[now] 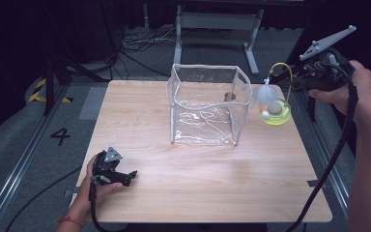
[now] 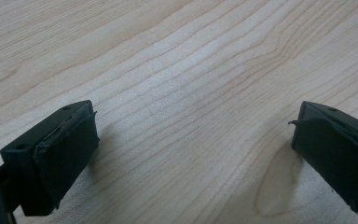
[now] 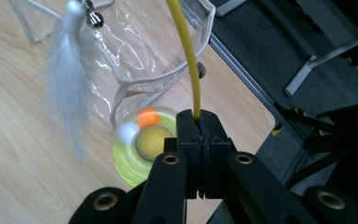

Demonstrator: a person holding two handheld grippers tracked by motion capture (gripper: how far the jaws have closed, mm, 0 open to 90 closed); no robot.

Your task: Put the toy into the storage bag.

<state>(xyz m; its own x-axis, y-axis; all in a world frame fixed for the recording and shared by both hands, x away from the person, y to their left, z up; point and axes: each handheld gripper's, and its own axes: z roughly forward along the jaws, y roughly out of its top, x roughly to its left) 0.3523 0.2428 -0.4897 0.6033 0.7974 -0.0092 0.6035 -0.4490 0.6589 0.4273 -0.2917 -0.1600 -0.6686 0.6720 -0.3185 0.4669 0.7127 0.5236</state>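
Observation:
A cat toy has a round yellow-green base [image 1: 276,116] [image 3: 121,161] carrying a white and an orange ball, and a thin yellow wire [image 1: 281,66] [image 3: 191,60] arching up from it. A white feather tuft [image 1: 265,94] [image 3: 67,88] hangs from the wire's end. My right gripper [image 1: 293,82] [image 3: 199,122] is shut on the wire, above the table's right edge. The base looks blurred below the jaws; I cannot tell whether it touches the wood. My left gripper [image 1: 130,176] [image 2: 191,144] lies on the table at the front left, open, with nothing between its jaws.
A clear plastic box-shaped bag [image 1: 207,104] with a white rim stands open-topped at the table's middle back, just left of the toy. The wooden table [image 1: 198,183] has dark floor, cables and a metal stand behind it.

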